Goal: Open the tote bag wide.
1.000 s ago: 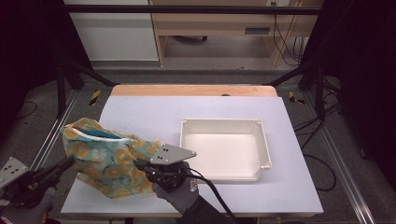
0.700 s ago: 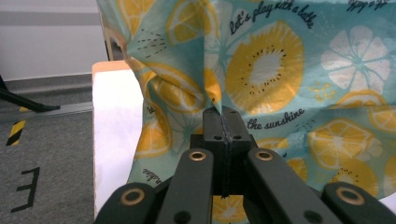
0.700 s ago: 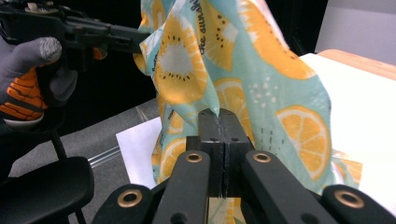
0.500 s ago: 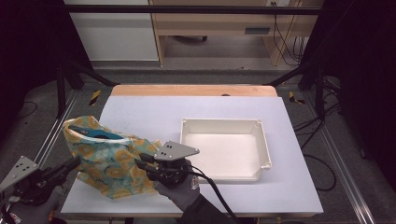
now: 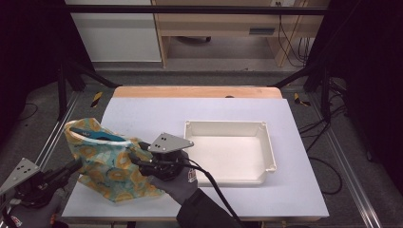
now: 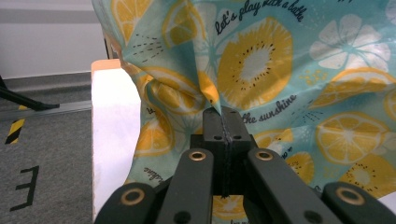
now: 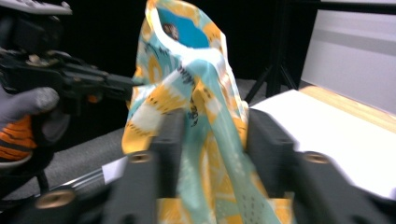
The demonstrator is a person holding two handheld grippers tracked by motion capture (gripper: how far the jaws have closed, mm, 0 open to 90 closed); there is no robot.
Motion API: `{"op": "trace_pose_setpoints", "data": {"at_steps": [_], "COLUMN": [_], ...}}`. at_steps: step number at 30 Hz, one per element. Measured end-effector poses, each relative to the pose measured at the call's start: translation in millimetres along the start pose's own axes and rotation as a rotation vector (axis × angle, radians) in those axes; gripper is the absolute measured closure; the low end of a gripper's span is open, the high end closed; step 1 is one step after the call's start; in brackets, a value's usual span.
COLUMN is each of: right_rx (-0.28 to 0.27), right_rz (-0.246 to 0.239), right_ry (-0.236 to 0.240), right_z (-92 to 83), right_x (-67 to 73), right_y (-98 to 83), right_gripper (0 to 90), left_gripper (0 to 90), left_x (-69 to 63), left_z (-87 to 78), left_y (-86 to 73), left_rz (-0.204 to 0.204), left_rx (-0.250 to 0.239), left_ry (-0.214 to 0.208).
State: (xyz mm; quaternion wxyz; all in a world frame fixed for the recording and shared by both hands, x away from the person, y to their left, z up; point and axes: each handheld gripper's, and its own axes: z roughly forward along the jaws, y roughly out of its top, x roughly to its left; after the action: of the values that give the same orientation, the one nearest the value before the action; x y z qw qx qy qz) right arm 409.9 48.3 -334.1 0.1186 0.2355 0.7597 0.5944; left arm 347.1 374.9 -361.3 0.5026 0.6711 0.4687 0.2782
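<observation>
Empty white tray [image 5: 266, 142] on pale table [image 5: 142, 109], wooden far edge [image 5: 197, 91].

The cloth bag [image 5: 107, 164] is teal, printed with yellow-orange citrus slices and white flowers. The tray [image 5: 268, 147] is cream, the desk [image 5: 157, 111] pale grey.

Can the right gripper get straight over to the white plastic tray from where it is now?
Probably yes: the right gripper, jaws just opening with fabric between, sits beside the white plastic tray, bare table between them.
</observation>
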Motion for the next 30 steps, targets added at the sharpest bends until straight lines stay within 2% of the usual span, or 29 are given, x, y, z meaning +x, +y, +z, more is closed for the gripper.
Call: {"op": "trace_pose_setpoints", "data": {"at_steps": [4, 6, 9, 12, 15, 19, 20, 23, 27, 30], "right_rx": [0.010, 0.001, -0.028, -0.034, 0.002, 0.051, 0.058, 0.062, 0.058, 0.056], "right_rz": [-0.007, -0.012, -0.008, -0.024, -0.023, 0.006, 0.011, 0.013, 0.005, 0.001], "right_ry": [-0.021, -0.027, -0.011, 0.001, 0.010, 0.000, 0.001, -0.001, -0.008, -0.011], "right_z": [-5.5, -11.2, -22.7, -29.4, -26.6, -14.1, -11.8, -8.0, -7.1, -7.2], "right_x": [-0.3, 0.6, 3.0, 9.2, 12.7, 6.8, 5.4, 4.4, 5.9, 6.7], "right_y": [-1.0, -0.1, 1.7, -0.2, -8.3, -21.9, -23.9, -26.5, -26.3, -25.4], "right_gripper": [88.2, 89.6, 89.9, 89.8, 88.6, 86.9, 86.8, 87.2, 87.7, 88.0], "left_gripper": [90.0, 90.0, 90.0, 90.0, 90.0, 89.9, 88.6, 77.1, 62.8, 58.9], "left_x": [-0.9, -1.5, -3.4, -3.7, -2.1, 0.3, 0.5, 1.2, 2.0, 0.9], "left_z": [-0.5, -1.3, -2.1, -1.8, -1.0, -1.7, -2.5, -6.6, -11.2, -7.0], "left_y": [0.6, 1.2, 1.7, 1.3, -0.1, 0.0, 1.3, 6.7, 21.7, 32.9], "left_rz": [0.001, 0.002, 0.008, 0.013, 0.011, 0.010, 0.014, 0.014, 0.027, 0.051], "left_rx": [-0.007, -0.010, -0.013, -0.009, -0.002, -0.005, -0.009, -0.041, -0.079, -0.088], "left_ry": [-0.001, -0.001, -0.006, -0.001, 0.014, 0.019, 0.022, 0.036, 0.048, 0.052]}}
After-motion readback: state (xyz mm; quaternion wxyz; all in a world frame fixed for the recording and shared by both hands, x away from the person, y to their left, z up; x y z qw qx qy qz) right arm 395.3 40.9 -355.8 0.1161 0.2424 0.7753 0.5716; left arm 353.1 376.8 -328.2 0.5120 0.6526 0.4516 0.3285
